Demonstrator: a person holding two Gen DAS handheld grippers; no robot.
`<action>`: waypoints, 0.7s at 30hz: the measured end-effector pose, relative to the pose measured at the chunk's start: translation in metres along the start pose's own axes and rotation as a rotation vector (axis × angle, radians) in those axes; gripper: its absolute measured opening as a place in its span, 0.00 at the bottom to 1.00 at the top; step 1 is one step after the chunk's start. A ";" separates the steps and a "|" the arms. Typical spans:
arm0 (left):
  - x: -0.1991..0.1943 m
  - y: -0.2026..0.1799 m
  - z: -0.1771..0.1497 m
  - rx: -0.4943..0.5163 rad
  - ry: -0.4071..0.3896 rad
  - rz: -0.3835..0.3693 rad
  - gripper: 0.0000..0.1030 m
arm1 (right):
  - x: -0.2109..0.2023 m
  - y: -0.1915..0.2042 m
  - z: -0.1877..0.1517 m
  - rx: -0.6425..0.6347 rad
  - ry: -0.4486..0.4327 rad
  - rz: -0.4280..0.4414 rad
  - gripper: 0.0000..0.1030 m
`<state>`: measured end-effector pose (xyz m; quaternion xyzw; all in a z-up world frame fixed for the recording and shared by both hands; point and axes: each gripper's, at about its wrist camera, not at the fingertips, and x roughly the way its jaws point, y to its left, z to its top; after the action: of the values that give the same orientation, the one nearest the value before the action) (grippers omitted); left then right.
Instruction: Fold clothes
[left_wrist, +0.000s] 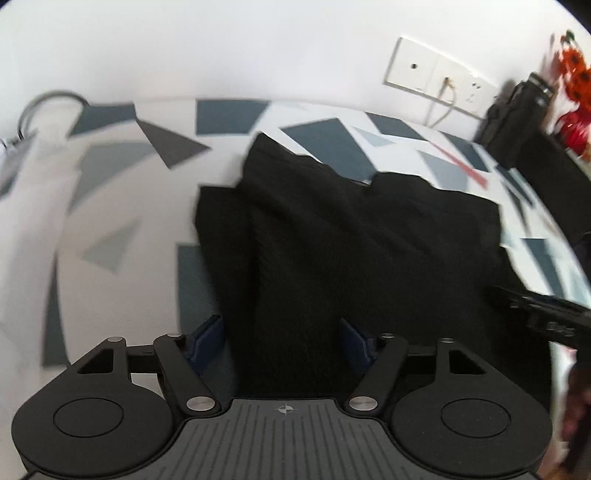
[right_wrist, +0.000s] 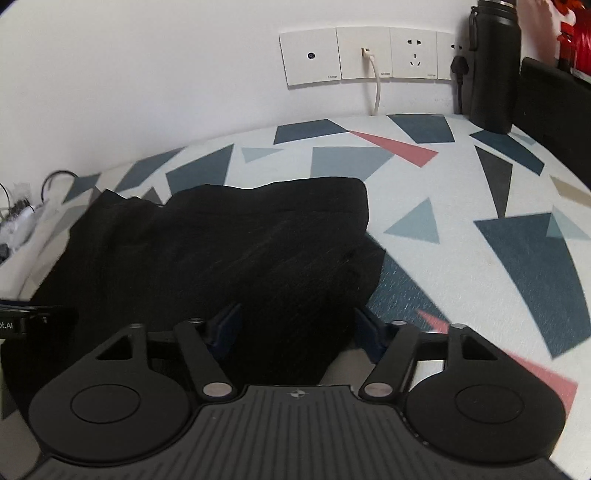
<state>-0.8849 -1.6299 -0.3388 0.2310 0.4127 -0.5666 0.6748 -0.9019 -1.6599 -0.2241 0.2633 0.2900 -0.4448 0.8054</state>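
Note:
A black garment (left_wrist: 332, 236) lies partly folded on the table with the white cloth and its grey, blue and red shapes (left_wrist: 110, 206). My left gripper (left_wrist: 282, 339) is open, its blue pads (left_wrist: 207, 338) wide apart over the garment's near edge, with black fabric running between them. In the right wrist view the same black garment (right_wrist: 229, 251) fills the left half. My right gripper (right_wrist: 295, 328) is open too and straddles the garment's near right corner. Each gripper shows at the edge of the other's view, the right one (left_wrist: 546, 317) and the left one (right_wrist: 14, 321).
A white wall with a row of sockets (right_wrist: 369, 55) and a plugged white cable (right_wrist: 375, 81) stands behind the table. A black bottle (right_wrist: 493, 70) and a dark box (right_wrist: 554, 103) sit at the back right. Cables and small items (right_wrist: 22, 214) lie at the far left.

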 end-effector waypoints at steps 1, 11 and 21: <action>-0.003 -0.002 -0.005 0.008 0.000 -0.003 0.60 | -0.002 0.000 -0.002 -0.002 -0.004 0.003 0.57; -0.030 -0.025 -0.045 -0.012 0.096 -0.152 0.65 | -0.020 -0.013 -0.013 -0.006 -0.022 -0.022 0.44; -0.037 -0.013 -0.041 -0.108 0.075 -0.113 0.73 | -0.033 -0.036 -0.007 0.042 -0.047 -0.075 0.56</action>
<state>-0.9100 -1.5802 -0.3290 0.1917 0.4799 -0.5715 0.6374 -0.9496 -1.6535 -0.2119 0.2587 0.2711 -0.4869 0.7890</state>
